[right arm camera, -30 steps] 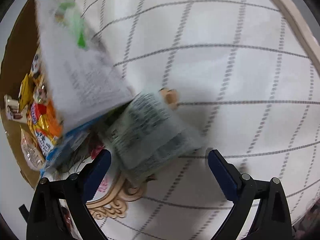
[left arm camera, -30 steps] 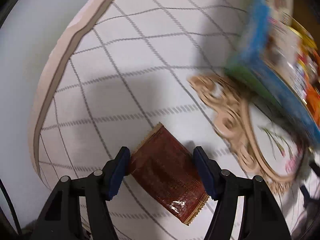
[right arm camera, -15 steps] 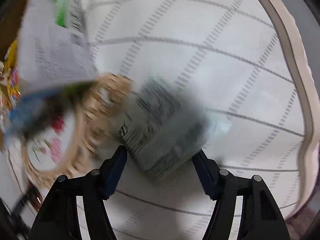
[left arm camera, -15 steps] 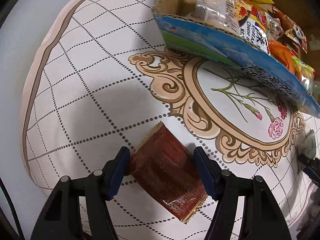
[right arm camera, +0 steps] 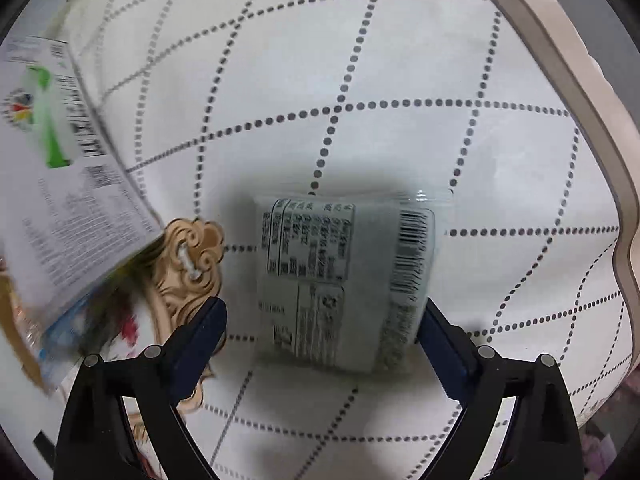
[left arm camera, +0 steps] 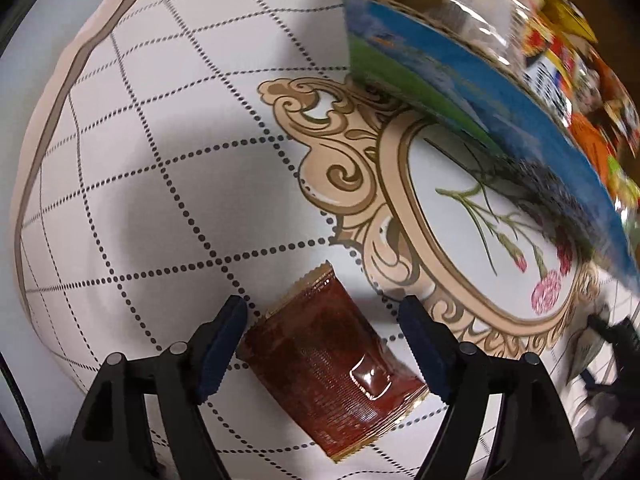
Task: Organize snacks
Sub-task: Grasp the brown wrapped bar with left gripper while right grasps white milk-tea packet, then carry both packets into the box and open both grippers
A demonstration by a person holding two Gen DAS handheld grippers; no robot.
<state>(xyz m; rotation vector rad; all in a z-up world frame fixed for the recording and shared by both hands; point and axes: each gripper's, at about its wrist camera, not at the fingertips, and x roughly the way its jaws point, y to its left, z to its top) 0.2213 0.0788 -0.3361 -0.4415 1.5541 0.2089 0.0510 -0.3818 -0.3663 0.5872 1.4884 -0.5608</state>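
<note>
I am working in what looks like a home, at a dining-type surface [left arm camera: 168, 184] spread with a white cloth. The cloth carries a dotted diamond grid, a beige border and an ornate gold medallion [left arm camera: 360, 184] framing painted carnations. A cardboard box [left arm camera: 500, 112] crammed with bright snack packets stands on it, with loose wrapped snacks nearby.
</note>
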